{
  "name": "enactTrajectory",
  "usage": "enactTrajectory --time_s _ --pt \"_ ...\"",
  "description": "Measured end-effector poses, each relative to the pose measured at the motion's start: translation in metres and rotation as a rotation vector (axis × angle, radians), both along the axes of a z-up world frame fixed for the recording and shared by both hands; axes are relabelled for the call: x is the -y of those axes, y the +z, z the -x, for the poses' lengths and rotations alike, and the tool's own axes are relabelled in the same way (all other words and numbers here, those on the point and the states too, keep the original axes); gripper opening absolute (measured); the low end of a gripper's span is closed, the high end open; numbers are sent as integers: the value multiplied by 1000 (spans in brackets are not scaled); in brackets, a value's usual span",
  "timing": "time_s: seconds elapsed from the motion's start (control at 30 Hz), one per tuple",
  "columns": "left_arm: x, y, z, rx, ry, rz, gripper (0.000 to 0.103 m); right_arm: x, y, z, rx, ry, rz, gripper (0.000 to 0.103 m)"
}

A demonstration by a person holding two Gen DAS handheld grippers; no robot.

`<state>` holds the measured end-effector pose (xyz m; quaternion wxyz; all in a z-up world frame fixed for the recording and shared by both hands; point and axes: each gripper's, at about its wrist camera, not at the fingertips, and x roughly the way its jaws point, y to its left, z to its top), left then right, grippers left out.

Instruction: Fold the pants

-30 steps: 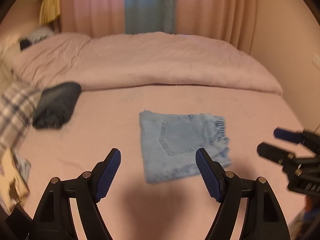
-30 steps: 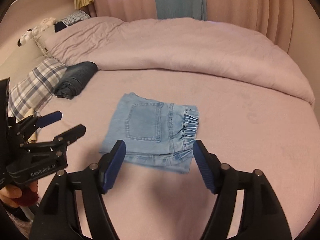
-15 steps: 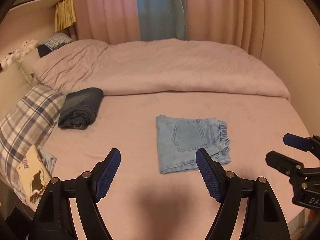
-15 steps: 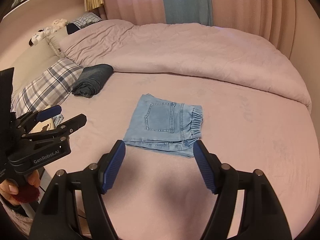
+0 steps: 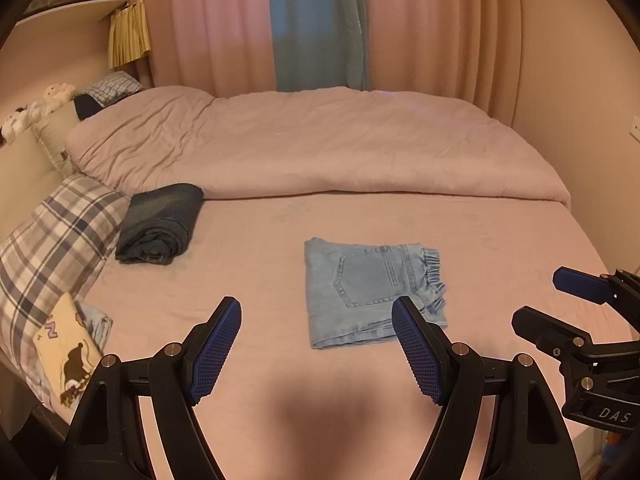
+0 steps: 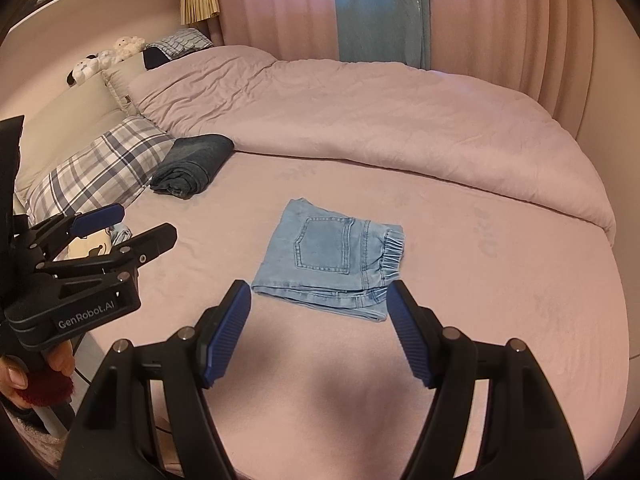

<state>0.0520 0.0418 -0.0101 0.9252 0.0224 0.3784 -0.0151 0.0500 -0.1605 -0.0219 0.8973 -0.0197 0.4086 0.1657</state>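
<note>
Light blue denim pants (image 5: 372,288) lie folded into a small rectangle on the pink bed sheet, back pocket up, elastic waistband to the right. They also show in the right wrist view (image 6: 332,256). My left gripper (image 5: 316,344) is open and empty, held above the sheet short of the pants. My right gripper (image 6: 318,328) is open and empty, also short of the pants. The right gripper shows at the left wrist view's right edge (image 5: 560,300); the left gripper shows at the right wrist view's left edge (image 6: 120,228).
A rolled dark denim garment (image 5: 160,224) lies at the left by a plaid pillow (image 5: 52,236). A pink duvet (image 5: 312,144) is heaped across the far half of the bed. Curtains (image 5: 320,24) hang behind. A printed cloth (image 5: 68,344) lies at the near left.
Both grippers have drawn back and up from the folded pants, which now look smaller and farther away. The pants have not moved.
</note>
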Motion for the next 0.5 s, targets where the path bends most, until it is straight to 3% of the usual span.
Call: enactTrajectory --time_s 0.5 --pt "5 3 3 7 -8 -7 78 -1 1 2 4 -1 1 71"
